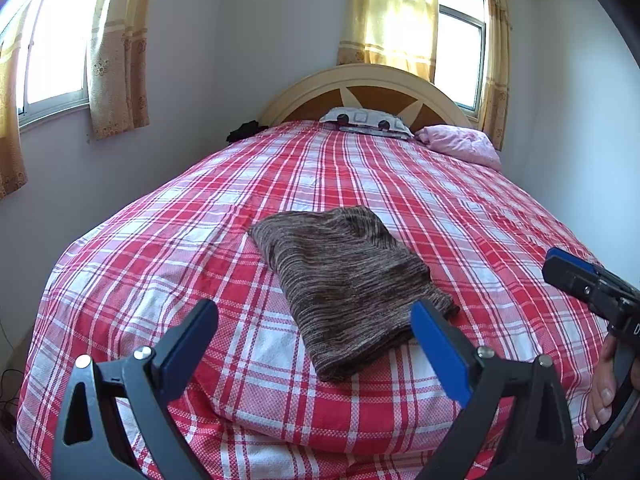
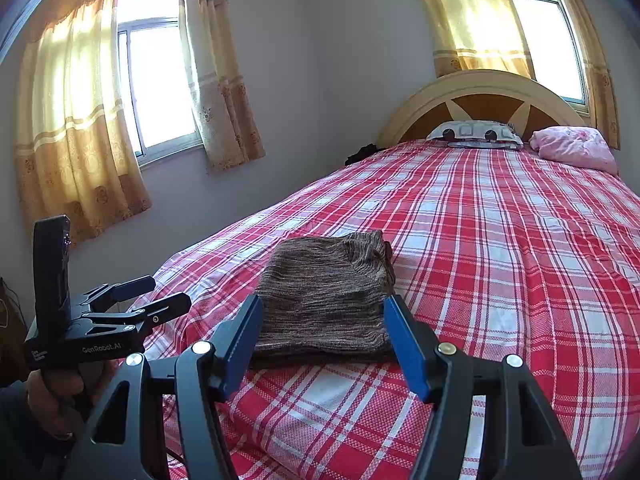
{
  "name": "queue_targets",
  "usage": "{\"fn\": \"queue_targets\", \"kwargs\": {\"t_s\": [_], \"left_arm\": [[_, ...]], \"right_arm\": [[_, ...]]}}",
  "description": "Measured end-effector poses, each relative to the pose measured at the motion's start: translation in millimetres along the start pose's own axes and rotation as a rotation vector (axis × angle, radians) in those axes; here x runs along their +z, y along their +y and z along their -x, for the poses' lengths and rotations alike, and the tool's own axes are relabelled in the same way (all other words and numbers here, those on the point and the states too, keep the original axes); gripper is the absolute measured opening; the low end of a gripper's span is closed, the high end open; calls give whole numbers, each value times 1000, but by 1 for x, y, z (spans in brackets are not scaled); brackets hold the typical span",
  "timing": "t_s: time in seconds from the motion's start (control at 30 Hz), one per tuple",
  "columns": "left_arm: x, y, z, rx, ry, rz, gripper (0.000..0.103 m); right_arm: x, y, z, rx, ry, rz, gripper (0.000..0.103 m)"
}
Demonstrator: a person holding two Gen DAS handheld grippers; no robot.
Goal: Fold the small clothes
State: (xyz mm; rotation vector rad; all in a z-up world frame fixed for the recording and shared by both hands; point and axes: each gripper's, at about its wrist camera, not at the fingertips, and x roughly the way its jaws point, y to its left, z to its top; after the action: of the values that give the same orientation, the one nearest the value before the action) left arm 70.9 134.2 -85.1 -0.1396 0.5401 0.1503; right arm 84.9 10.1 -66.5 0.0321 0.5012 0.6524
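Both claws hung wide and empty, right claw (image 2: 322, 344) nearer the folded brown garment (image 2: 326, 300), left claw (image 1: 314, 344) just short of its long edge.

Open plaid bed (image 1: 360, 168) all around folded brown garment (image 1: 344, 280); pillows (image 1: 368, 120) only near headboard, wall close along left edge.

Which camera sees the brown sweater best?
The left wrist view: the folded brown sweater lies nearly whole between the open fingers. In the right wrist view, the sweater is foreshortened, its near corners hidden behind the blue fingers.
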Motion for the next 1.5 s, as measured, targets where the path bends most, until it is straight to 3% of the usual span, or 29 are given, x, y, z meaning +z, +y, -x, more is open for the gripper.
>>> {"fn": "queue_targets", "kwargs": {"t_s": [0.63,1.03,1.5], "left_arm": [[3,1,2,9,1,-15,103],[18,7,21,34,-82,-25,103],[14,8,18,23,-89,-26,103]], "right_arm": [[-2,3,8,-8,-34,-4,64],[1,11,20,-34,-83,33,64],[-1,13,20,-28,-76,32,64]]}}
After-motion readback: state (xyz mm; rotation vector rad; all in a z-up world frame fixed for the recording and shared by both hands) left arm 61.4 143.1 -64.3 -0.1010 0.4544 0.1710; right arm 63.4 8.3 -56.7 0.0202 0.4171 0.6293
